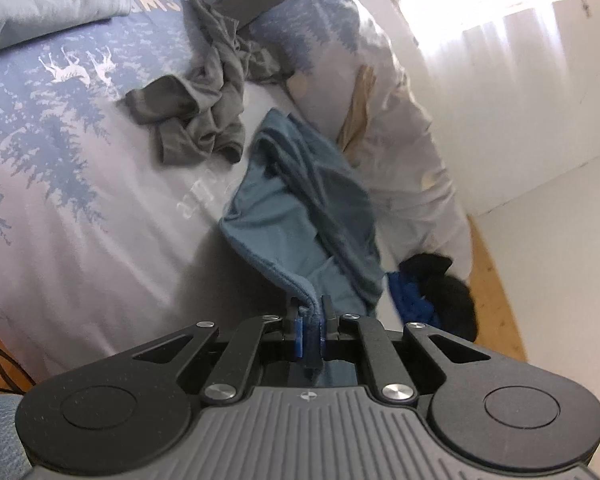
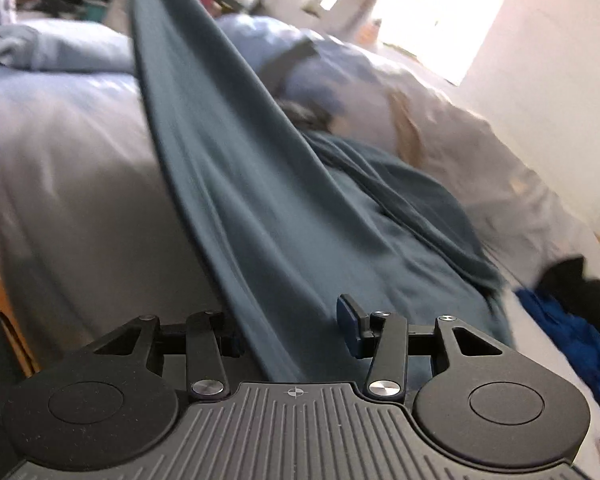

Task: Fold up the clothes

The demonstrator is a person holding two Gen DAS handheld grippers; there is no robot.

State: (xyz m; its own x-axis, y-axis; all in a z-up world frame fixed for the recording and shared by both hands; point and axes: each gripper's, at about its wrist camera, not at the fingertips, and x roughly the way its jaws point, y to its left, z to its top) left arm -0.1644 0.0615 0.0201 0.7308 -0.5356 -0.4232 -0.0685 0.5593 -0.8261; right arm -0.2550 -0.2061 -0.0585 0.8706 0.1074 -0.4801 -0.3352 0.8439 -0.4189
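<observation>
The left gripper (image 1: 310,312) has its jaws pinched nearly together on a hemmed edge of the teal garment (image 1: 300,216), with the fold of cloth squeezed between the blue pads. The right gripper (image 2: 296,332) stands wide open. The same teal cloth runs through the gap between its jaws, but nothing is clamping it there (the left jaw is mostly hidden behind the fabric, so I can't tell if that pad touches it).

From there the garment (image 2: 236,184) stretches up and away in a long taut band, while the rest of it bunches in a heap on the bed (image 1: 80,220).

Handling-wise I'd call it a light, thin, floppy knit: it drapes, wrinkles and won't hold a shape by itself. The hem the left one has looks like a good place to grab, being thicker and less slippery than the single layer. A second hold would want another hem or a corner, not the middle of the panel.

The left view shows the crumpled grey garment (image 1: 204,96) further up the bed and a blue-and-black pile (image 1: 432,292) by the edge. The right view is blurrier and misses the grey one, but it's the only one showing how far the teal band stretches.
</observation>
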